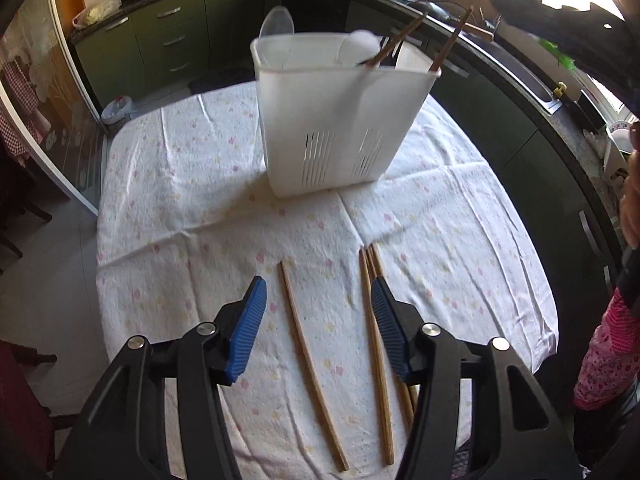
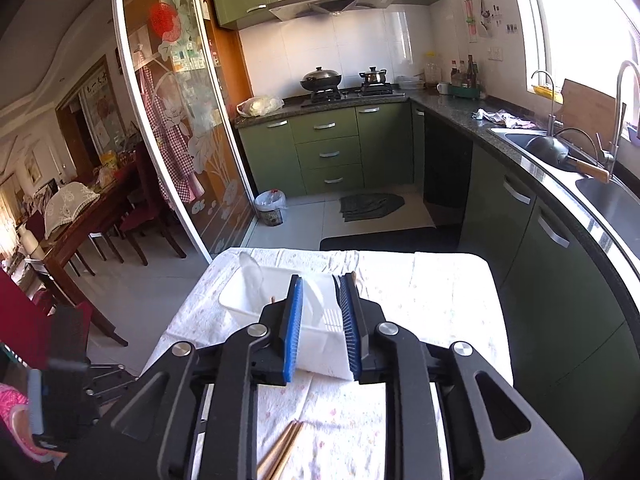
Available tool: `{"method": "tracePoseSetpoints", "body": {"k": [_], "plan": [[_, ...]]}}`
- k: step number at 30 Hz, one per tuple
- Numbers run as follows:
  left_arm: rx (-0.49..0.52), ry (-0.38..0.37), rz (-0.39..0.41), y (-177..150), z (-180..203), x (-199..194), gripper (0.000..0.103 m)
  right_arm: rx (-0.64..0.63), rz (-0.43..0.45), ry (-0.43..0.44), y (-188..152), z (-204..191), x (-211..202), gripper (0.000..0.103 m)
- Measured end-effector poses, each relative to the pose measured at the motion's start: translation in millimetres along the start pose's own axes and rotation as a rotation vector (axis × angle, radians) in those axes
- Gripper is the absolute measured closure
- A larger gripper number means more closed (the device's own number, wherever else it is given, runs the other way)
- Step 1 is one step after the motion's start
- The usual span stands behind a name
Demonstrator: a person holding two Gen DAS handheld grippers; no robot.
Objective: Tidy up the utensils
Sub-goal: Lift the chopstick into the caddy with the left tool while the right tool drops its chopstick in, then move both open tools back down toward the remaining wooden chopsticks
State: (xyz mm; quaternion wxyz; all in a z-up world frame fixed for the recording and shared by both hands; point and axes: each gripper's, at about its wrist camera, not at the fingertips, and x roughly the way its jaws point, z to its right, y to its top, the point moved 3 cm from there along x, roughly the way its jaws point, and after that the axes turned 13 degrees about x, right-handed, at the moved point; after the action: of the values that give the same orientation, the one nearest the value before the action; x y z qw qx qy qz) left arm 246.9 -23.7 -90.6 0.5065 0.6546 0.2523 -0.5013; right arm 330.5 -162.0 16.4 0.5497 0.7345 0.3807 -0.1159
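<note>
A white plastic utensil holder (image 1: 340, 116) stands on the table's far half, holding a clear spoon (image 1: 277, 22), a white spoon (image 1: 366, 42) and brown chopsticks (image 1: 450, 42). Several wooden chopsticks lie on the cloth near me: one alone (image 1: 310, 364), a bundle (image 1: 378, 356) beside it. My left gripper (image 1: 318, 300) is open above them, the lone chopstick between its fingers. My right gripper (image 2: 320, 312) hovers high over the holder (image 2: 320, 332), jaws partly open and empty. Chopstick ends (image 2: 282, 450) show below it.
The table (image 1: 192, 184) has a white flowered cloth. Green kitchen cabinets (image 2: 332, 148), a counter and a sink (image 2: 600, 196) run along the far and right sides. A bin (image 2: 271, 208) and a glass sliding door (image 2: 176, 120) stand at the left.
</note>
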Motion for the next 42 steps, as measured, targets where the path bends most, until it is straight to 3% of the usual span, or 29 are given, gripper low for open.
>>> {"method": "tracePoseSetpoints", "body": {"k": [4, 8, 13, 16, 22, 31, 37, 42], "plan": [[-0.044, 0.004, -0.110, -26.4, -3.9, 31.6, 0.051, -0.004, -0.046, 0.022, -44.8, 9.0, -24.8, 0.074], [-0.066, 0.024, -0.171, -38.9, -5.5, 51.0, 0.053, 0.024, -0.108, 0.045, -93.0, 21.0, -36.0, 0.074], [-0.052, 0.052, -0.193, -39.0, 0.9, 62.3, 0.070, 0.050, -0.184, 0.028, -138.2, 34.8, -32.4, 0.072], [-0.056, 0.063, -0.214, -40.7, 2.3, 70.6, 0.075, 0.060, -0.218, 0.022, -156.4, 41.2, -26.8, 0.070], [-0.071, 0.079, -0.219, -42.1, 2.3, 77.1, 0.085, 0.062, -0.278, 0.009, -171.0, 42.7, -6.7, 0.070], [-0.052, 0.083, -0.193, -45.9, -1.5, 76.6, 0.094, 0.052, -0.436, -0.045, -204.4, 27.0, 69.7, 0.070], [-0.030, 0.076, -0.169, -51.3, -6.4, 74.3, 0.094, 0.014, -0.419, -0.057, -208.8, 11.1, 85.6, 0.070], [-0.014, 0.070, -0.155, -56.5, -8.9, 74.1, 0.093, -0.012, -0.398, -0.081, -203.6, 2.3, 89.8, 0.084]]}}
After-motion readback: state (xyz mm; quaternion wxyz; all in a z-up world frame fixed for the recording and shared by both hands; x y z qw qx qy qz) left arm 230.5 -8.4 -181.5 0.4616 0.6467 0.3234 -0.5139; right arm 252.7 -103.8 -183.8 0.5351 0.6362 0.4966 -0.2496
